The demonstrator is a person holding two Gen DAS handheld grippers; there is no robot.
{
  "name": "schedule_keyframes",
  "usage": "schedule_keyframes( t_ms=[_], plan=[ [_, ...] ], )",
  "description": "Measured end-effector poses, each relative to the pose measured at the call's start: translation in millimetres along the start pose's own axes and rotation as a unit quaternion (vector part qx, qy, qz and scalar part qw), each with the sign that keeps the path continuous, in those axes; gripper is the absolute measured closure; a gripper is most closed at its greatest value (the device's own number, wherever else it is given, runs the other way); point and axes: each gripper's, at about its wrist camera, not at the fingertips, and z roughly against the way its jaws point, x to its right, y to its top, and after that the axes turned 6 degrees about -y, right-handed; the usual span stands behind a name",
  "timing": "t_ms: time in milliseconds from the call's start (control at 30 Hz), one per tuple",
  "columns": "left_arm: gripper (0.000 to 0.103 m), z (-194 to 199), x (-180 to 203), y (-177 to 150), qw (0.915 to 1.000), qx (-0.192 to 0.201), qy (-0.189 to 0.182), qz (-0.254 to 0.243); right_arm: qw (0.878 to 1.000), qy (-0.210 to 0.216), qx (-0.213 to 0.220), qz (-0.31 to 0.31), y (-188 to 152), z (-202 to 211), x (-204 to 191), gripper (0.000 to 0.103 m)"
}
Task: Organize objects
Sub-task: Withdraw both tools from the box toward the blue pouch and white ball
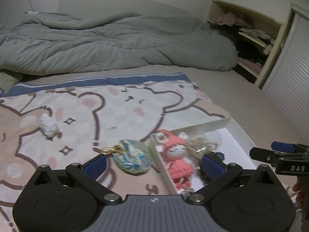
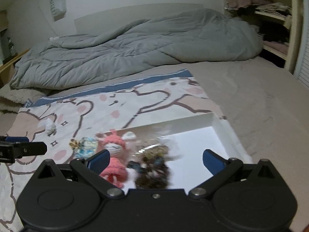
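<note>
A shallow white box (image 1: 227, 123) (image 2: 193, 124) lies on a cartoon-bear blanket (image 1: 123, 104) on the bed. Inside it are a pink crochet doll (image 1: 178, 160) (image 2: 115, 160), a beige tangle (image 1: 200, 145) and a dark blurred item (image 2: 152, 172). A blue-and-white pouch with a gold clasp (image 1: 132, 159) (image 2: 87, 147) rests on the blanket just outside the box's left wall. A small white fluffy toy (image 1: 48, 126) (image 2: 49, 125) lies further left. My left gripper (image 1: 154, 165) (image 2: 27, 144) is open around the pouch and the box wall, apart from both. My right gripper (image 2: 156, 163) (image 1: 270, 149) hangs open over the box's contents.
A rumpled grey duvet (image 1: 108, 42) (image 2: 135, 46) covers the far half of the bed. Bare beige sheet (image 2: 251, 100) spreads right of the blanket. An open shelf of clothes (image 1: 249, 34) and a slatted door (image 1: 289, 89) stand at the right.
</note>
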Motion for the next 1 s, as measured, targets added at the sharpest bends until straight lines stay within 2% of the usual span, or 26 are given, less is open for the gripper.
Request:
schedule_keyframes(
  t_ms=[367,700,1000],
  plan=[
    [0.0,25,-62,3,0.9987,0.017,0.043,0.022,0.999,0.04,-0.004,0.036,12,-21,-63,0.0],
    [0.0,43,-110,2,0.9963,0.025,0.069,0.045,0.996,0.068,-0.004,0.051,19,-38,-106,0.0],
    [0.001,48,-154,11,0.9928,0.045,0.061,0.093,0.994,0.084,0.01,0.063,24,-51,-137,0.0]
  ],
)
